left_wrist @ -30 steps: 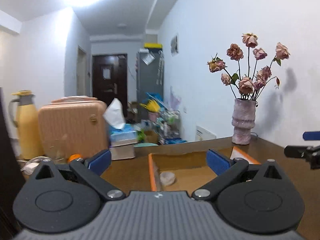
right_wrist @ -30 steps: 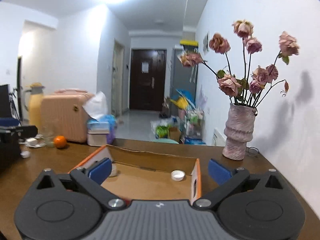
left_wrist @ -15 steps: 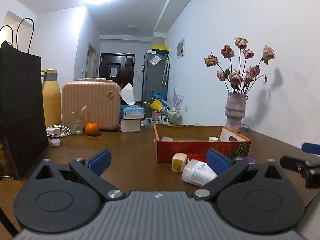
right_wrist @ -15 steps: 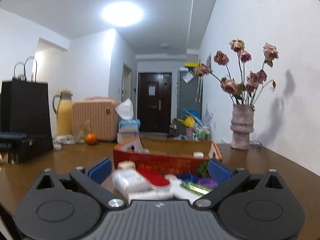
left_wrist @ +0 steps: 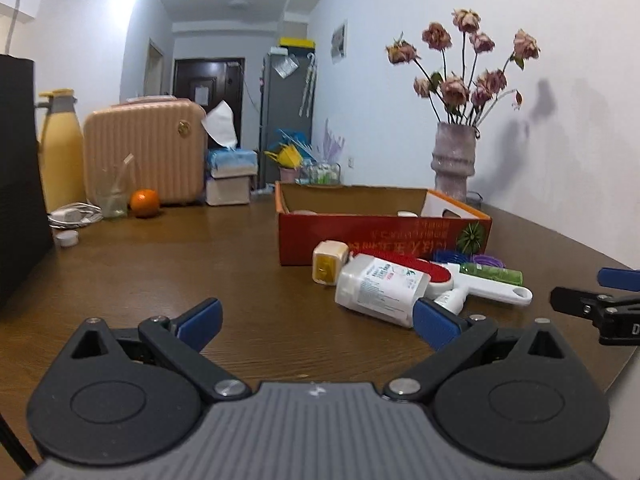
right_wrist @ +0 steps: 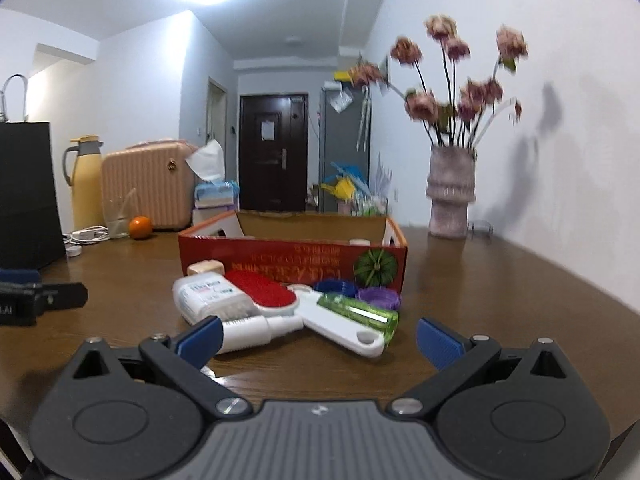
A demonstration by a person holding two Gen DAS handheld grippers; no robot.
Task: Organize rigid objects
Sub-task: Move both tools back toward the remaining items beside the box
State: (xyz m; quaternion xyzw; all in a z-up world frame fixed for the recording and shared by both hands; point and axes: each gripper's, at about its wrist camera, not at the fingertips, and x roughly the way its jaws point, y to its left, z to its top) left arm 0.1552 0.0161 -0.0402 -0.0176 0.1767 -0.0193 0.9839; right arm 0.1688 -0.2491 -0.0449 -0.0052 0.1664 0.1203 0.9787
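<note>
1. Blue-padded, my left gripper (left_wrist: 316,322) and right gripper (right_wrist: 318,338) both hang spread wide over the table (left_wrist: 180,280), gripping nothing.
2. Just ahead of my right gripper lie a white bottle (right_wrist: 204,294), a red brush (right_wrist: 262,288) and a green tube (right_wrist: 358,314), heaped together.
3. Behind that heap stands the red cardboard box (right_wrist: 296,258).

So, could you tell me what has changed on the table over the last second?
Both grippers, left gripper and right gripper, pulled back and down from above the red box to table height before the pile with the white bottle and brush. Both stayed open and empty; nothing on the table moved.
</note>
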